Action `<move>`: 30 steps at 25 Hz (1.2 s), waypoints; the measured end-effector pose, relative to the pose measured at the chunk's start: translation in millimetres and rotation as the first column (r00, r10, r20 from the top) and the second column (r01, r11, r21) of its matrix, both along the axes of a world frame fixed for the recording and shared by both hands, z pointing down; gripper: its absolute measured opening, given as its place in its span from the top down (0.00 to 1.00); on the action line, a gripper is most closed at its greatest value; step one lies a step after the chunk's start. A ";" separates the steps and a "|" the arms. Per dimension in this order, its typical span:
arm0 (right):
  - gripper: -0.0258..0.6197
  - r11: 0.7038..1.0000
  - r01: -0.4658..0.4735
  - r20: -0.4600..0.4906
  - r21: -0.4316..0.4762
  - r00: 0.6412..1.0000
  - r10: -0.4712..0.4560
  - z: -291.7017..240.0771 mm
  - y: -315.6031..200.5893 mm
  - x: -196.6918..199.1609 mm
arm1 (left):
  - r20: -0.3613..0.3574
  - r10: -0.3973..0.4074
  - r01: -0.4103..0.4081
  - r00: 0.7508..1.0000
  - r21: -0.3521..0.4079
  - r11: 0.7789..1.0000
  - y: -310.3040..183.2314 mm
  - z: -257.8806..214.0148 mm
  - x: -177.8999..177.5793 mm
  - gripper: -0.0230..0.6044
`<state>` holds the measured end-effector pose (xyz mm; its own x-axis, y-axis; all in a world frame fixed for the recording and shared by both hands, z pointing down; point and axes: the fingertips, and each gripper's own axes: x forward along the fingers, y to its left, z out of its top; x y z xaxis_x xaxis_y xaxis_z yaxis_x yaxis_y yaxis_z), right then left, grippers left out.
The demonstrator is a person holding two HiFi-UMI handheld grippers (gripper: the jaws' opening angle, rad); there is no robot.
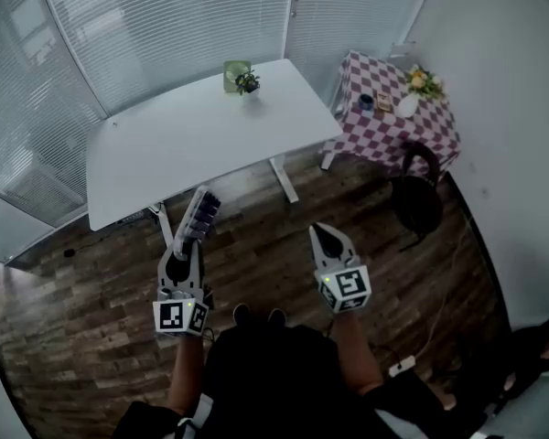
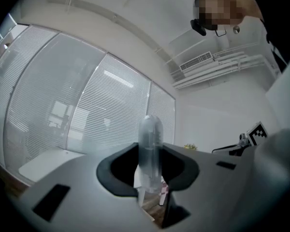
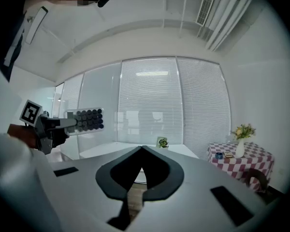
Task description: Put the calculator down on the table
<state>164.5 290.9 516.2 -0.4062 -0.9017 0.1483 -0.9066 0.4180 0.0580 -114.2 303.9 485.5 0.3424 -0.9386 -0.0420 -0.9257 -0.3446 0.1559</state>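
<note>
calculator [image 1: 199, 216]: pale smooth plastic body, slightly glossy edge, dark matt keys. left gripper [image 1: 187, 241] and right gripper [image 1: 323, 232]: matt grey plastic shells, smooth, with black matt jaw linings. table [image 1: 165, 158]: smooth white top, matt with a faint sheen. floor [image 1: 82, 337]: dark wood planks, grain visible. cloth [image 1: 384, 140] on the side table: checked fabric, soft folds. blinds [image 1: 165, 16]: pale thin slats.
</note>
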 end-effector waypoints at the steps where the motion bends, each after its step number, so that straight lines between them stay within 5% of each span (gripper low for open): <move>1: 0.95 1.000 0.008 0.004 -0.010 1.000 -0.008 0.7 0.9 -1.3 | -0.001 -0.003 0.003 1.000 0.000 1.000 0.1 -0.5 0.0 0.80; 10: 0.95 1.000 0.020 0.050 0.003 0.999 -0.020 6.0 14.8 24.8 | 0.020 -0.022 0.022 1.000 -0.007 1.000 18.3 0.6 22.1 0.80; 16: 0.95 0.998 0.066 0.162 -0.006 0.985 -0.065 10.3 23.6 29.3 | 0.021 -0.079 0.079 0.997 -0.025 0.997 34.1 8.8 23.1 0.80; 30: 0.95 0.995 0.099 0.135 -0.014 0.986 -0.096 16.3 -3.8 34.9 | 0.018 -0.095 0.094 0.995 0.026 0.995 0.2 3.1 28.4 0.80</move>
